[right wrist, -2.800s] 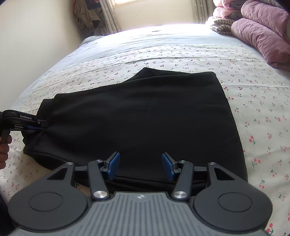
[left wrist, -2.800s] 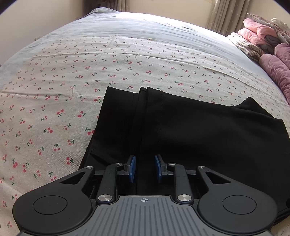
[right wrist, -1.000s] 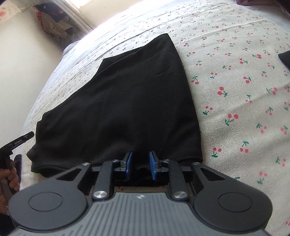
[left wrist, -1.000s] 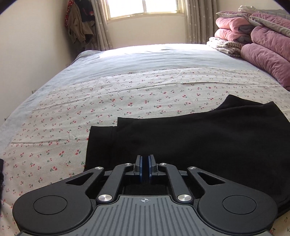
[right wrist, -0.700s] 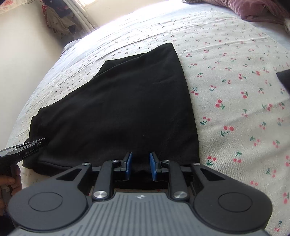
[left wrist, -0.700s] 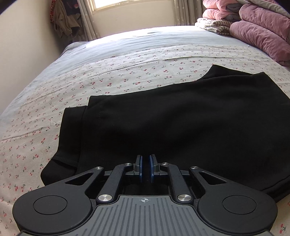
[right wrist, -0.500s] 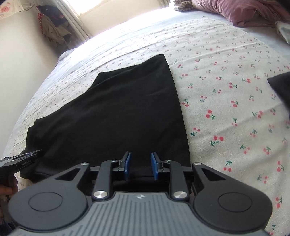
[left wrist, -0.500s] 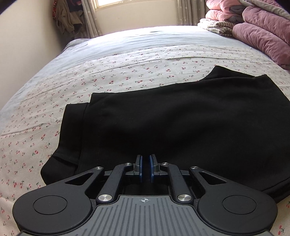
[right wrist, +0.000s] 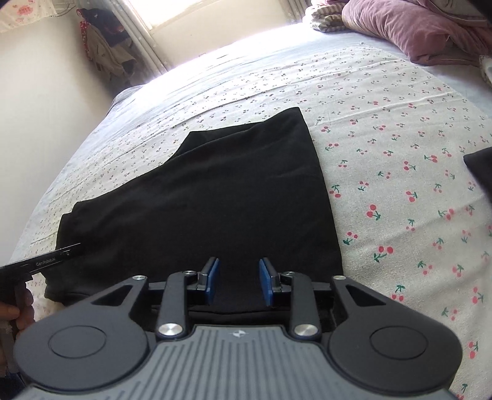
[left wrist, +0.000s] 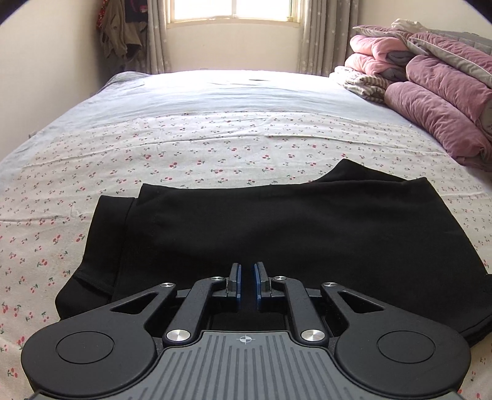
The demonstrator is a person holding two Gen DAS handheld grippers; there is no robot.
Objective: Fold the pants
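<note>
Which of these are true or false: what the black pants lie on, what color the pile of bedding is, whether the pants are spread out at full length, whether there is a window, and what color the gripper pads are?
1. The black pants lie on a bed sheet printed with small cherries. True.
2. The folded bedding stacked at the right side is green. False: it is pink and purple, with some grey.
3. The pants are stretched out at full length. False: they lie doubled over in layers, one layer's edge showing at the left.
4. A window with curtains stands beyond the far end of the bed. True.
5. The pads of the right hand-held gripper are red. False: they are blue.
</note>
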